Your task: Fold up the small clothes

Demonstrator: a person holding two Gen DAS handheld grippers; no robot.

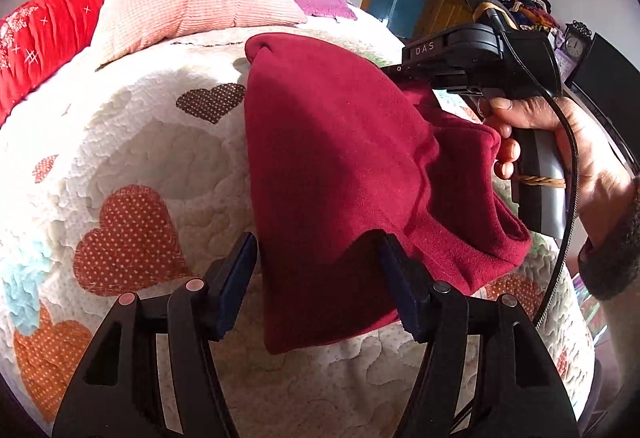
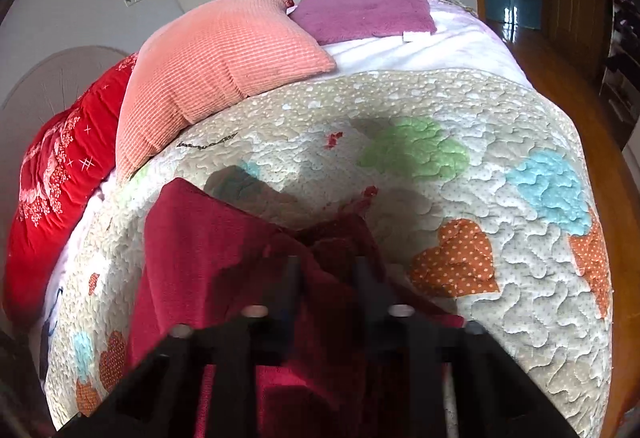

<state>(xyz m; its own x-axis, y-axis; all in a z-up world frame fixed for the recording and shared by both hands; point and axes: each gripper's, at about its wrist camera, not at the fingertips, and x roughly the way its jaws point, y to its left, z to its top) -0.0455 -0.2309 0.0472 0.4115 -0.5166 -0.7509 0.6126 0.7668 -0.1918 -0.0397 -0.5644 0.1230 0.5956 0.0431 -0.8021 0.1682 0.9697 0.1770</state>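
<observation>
Two claws worked one red garment (image 1: 336, 158) on the quilted bed (image 1: 132, 142): left claw (image 1: 316, 258) spread around its edge at 6 o'clock, right claw (image 2: 326, 270) pinching cloth.

The garment (image 1: 340, 174) lies on the quilt (image 1: 160, 142); pillows (image 2: 216, 66) sit behind it at the bed's (image 2: 460, 46) head.
</observation>
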